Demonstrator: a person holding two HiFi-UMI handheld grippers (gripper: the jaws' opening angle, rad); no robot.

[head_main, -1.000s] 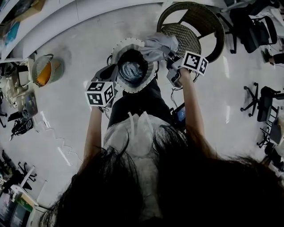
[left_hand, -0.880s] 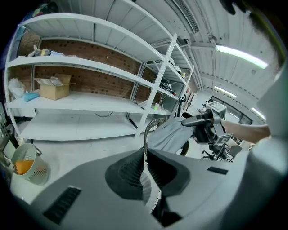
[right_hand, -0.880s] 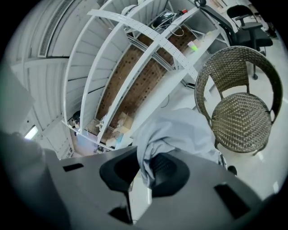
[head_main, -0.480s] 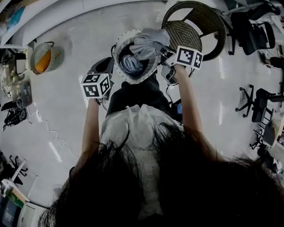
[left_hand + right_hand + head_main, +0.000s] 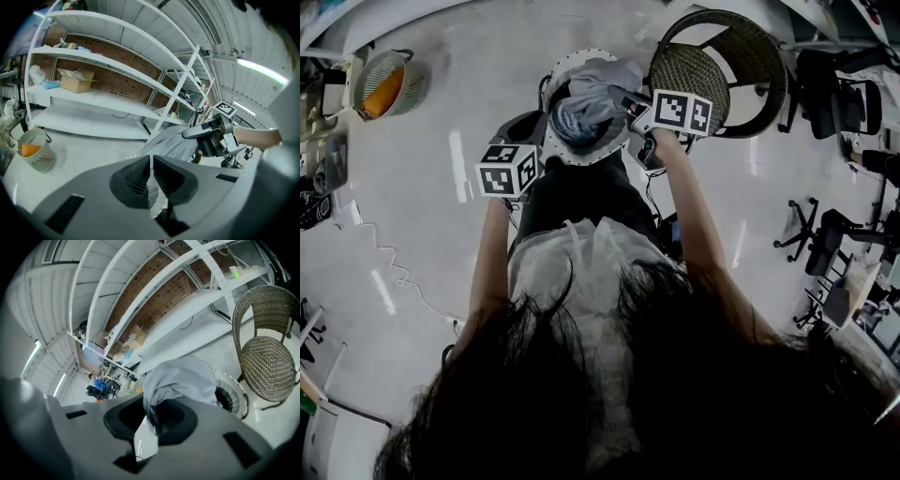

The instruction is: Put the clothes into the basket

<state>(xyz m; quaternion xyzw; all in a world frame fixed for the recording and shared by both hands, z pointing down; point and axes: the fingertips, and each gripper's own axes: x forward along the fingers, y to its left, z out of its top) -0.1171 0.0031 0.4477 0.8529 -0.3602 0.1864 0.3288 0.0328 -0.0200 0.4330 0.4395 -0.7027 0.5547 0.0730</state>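
Head view looks straight down on a pale floor (image 5: 422,187), with big white shelving (image 5: 117,79) along the brick wall in the left gripper view. Next biggest is the wicker chair (image 5: 694,70) at the top right. Just left of it, right in front of the person, is the round basket (image 5: 562,66) with a white rim.

Bunched across the basket's opening is the grey garment (image 5: 595,82), part of it over the rim. You can see a blue cloth (image 5: 572,120) down inside, underneath it.

On the chair side is the right gripper (image 5: 633,105). In the right gripper view its jaws are pinched tight on a fold of that grey garment, with a white tag (image 5: 145,441) dangling below them.

At the basket's left edge is the left gripper (image 5: 532,136). Its own view shows the jaws nearly together, clamped on the thin, perforated white rim.

Way off on the far left is a smaller basket (image 5: 380,82) with something orange in it, well apart from everything else.
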